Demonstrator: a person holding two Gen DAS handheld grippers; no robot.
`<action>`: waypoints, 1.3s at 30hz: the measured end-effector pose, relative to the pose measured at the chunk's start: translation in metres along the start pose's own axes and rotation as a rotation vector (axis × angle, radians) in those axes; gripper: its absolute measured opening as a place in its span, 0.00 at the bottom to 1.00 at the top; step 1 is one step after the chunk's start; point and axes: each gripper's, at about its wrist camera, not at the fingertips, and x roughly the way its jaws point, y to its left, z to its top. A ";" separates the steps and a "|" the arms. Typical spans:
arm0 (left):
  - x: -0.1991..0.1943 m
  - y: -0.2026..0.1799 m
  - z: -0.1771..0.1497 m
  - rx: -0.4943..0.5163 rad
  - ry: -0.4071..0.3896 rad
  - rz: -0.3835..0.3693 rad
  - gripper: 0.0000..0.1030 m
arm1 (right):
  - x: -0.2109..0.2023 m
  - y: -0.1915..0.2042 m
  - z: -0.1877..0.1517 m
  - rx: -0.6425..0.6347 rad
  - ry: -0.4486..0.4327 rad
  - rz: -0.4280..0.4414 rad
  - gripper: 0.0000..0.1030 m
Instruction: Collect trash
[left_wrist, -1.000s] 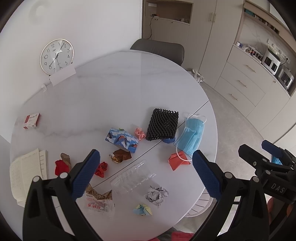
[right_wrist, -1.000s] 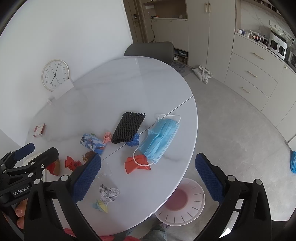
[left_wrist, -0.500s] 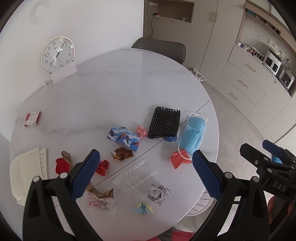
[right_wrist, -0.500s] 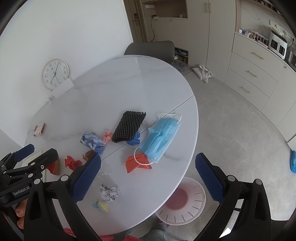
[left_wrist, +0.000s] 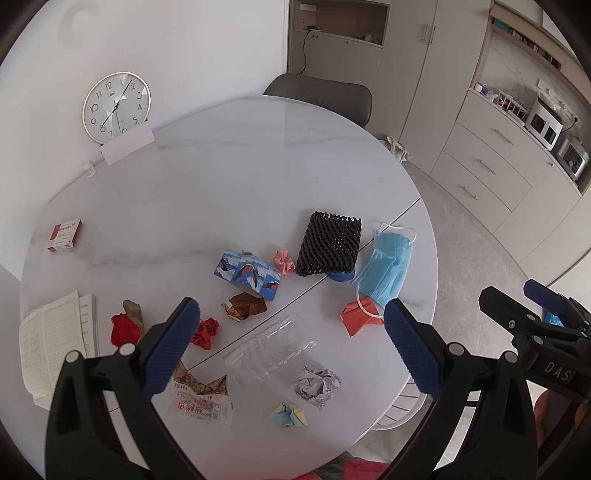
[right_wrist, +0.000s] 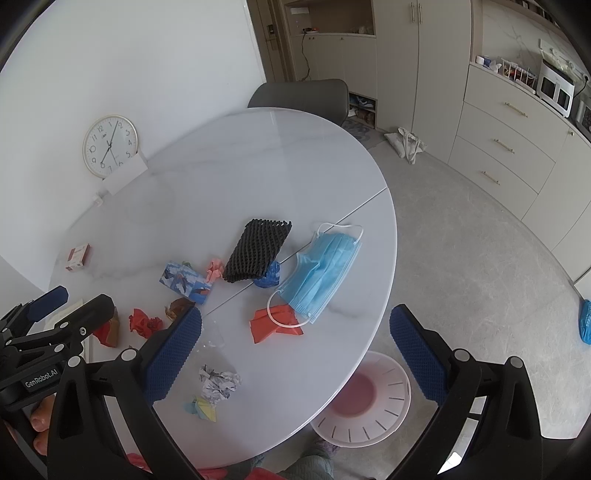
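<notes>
Round white marble surface (left_wrist: 229, 177) fills most of both views, seam running across its right part. Pink-and-white bin (right_wrist: 364, 400) sits on the floor just under the near-right edge, seen from the right wrist.

Left gripper (left_wrist: 291, 341) hovers above the near edge, fingers spread wide, nothing between them. Right gripper (right_wrist: 295, 345) same: fingers wide apart, empty, over the surface's near-right edge and bin.

Trash, all on the near half of the surface:
- blue face mask (left_wrist: 386, 267) near the right edge, one ear loop draped over a folded red paper (left_wrist: 360, 317)
- black foam net sleeve (left_wrist: 328, 249) just left of mask, resting on a small blue crumpled scrap (left_wrist: 341, 276)
- blue patterned wrapper (left_wrist: 246, 274), pink crumpled paper (left_wrist: 284, 260) touching its right end
- clear plastic blister tray (left_wrist: 269, 352) across the seam
- printed plastic wrapper (left_wrist: 197, 400) with brown scrap on top, near the left finger
- brown foil wrapper (left_wrist: 244, 306)
- red paper (left_wrist: 125, 328) with brown piece behind it, small red crumple (left_wrist: 205, 331) to its right
- crumpled newsprint ball (left_wrist: 316, 386), yellow-blue folded paper (left_wrist: 289, 414) just in front

Non-trash: notebook (left_wrist: 55, 339) at the left edge, small red-white box (left_wrist: 64, 234), wall clock (left_wrist: 116, 108) leaning at the far side behind a white card.
</notes>
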 end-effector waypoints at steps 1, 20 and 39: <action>0.000 -0.001 0.000 0.000 -0.001 0.001 0.93 | 0.000 0.000 0.001 -0.001 0.001 0.000 0.98; 0.000 0.004 -0.002 -0.004 0.005 -0.001 0.93 | 0.000 0.001 0.001 -0.001 0.005 0.000 0.98; 0.003 0.008 -0.003 0.004 0.010 -0.023 0.93 | 0.008 0.002 0.000 -0.002 0.027 0.013 0.98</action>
